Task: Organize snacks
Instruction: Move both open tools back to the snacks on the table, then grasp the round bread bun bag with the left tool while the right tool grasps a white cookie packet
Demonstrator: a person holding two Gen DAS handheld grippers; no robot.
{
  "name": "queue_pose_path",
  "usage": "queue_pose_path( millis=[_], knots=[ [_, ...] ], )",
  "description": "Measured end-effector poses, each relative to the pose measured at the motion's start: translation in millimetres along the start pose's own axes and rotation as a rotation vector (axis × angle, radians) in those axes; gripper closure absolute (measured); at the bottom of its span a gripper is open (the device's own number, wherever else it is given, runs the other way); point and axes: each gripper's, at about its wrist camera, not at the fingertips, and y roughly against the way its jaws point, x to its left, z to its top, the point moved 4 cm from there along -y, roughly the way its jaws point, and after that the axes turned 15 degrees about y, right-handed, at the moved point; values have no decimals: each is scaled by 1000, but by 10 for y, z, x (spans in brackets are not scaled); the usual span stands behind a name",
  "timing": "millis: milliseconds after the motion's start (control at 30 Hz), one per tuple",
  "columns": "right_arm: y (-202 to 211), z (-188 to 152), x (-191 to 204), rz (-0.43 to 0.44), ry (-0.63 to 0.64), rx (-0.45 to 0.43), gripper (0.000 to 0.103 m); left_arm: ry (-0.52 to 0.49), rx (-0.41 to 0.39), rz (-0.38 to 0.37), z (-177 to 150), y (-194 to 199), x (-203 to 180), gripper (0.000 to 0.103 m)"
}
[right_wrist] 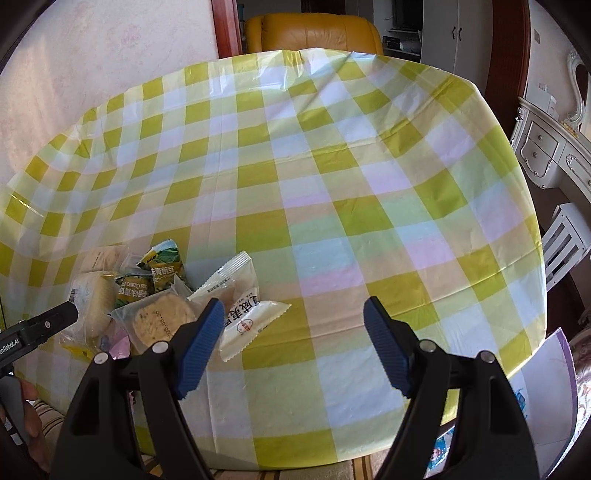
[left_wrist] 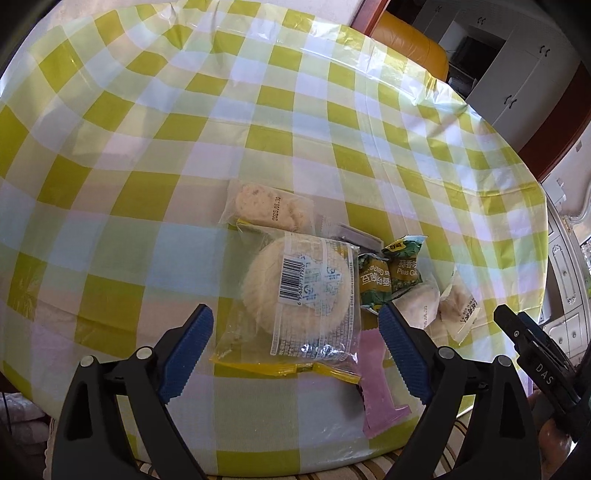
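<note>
A pile of snack packets lies near the front edge of the checked table (left_wrist: 184,110). In the left wrist view my left gripper (left_wrist: 295,314) stands open, its blue pads on either side of a clear packet with a round cake (left_wrist: 295,291) and not touching it. Beyond it lie a cookie packet (left_wrist: 269,208), two green pea packets (left_wrist: 391,277), white packets (left_wrist: 458,302) and a pink packet (left_wrist: 380,391). My right gripper (right_wrist: 294,306) is open over bare cloth, right of the pile. Its left finger overlaps a white packet (right_wrist: 255,317) beside the cookie packet (right_wrist: 162,319).
An orange leather chair (right_wrist: 314,33) stands behind the far table edge. White cabinets (right_wrist: 546,155) and a white slatted chair (right_wrist: 569,236) are to the right. The left gripper's finger (right_wrist: 44,325) shows at the right wrist view's left edge. A striped cushion lies below the front edge.
</note>
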Motion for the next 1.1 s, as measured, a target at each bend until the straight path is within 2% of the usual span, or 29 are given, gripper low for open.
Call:
queue_pose_path(
  millis=[233,733,800,900,933,967,1000,1100],
  knots=[
    [-255,67,188,7,96,66,25,-36,18,52,67,-196,-3,14],
    [-534,80,356,23,202,140,25,-47,24,46,78,-308,-18,14],
    [-561,92,356,26,203,140,25,-52,23,46,68,-319,-27,15],
    [-613,92,358,37,202,151,26,-62,27,39,59,-341,-52,21],
    [-626,89,358,42,200,154,28,-68,28,36,52,-350,-68,23],
    [-643,83,359,48,198,160,37,-76,30,32,46,-349,-70,27],
    [-662,75,358,50,196,167,41,-84,28,35,35,-354,-83,28],
    [-676,68,345,63,184,165,45,-98,29,37,13,-371,-95,34]
  ],
)
